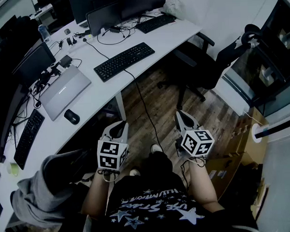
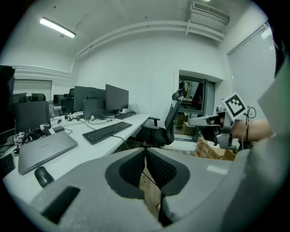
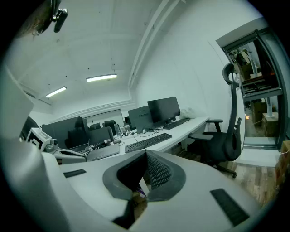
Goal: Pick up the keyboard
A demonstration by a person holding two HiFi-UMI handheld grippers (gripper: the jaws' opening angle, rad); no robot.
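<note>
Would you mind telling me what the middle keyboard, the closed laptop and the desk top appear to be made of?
Keyboard: probably matte black plastic; dull keys with no glare. Closed laptop: likely brushed metal, possibly silver plastic; even grey sheen. Desk top: apparently smooth white laminate; uniform and faintly reflective.

Black T-shirt (image 1: 148, 206), white stars; grey left claw (image 1: 120, 124), right claw (image 1: 179, 115); black-white marker cubes (image 1: 111, 154).

Three keyboards are counted on the desk (image 1: 180, 33): a centre keyboard (image 1: 124, 61), a far keyboard (image 1: 154, 23) and a left keyboard (image 1: 27, 137). One laptop (image 1: 64, 90), one mouse (image 1: 72, 116), one water bottle (image 1: 44, 32) and one office chair (image 1: 202, 63) are recorded.
</note>
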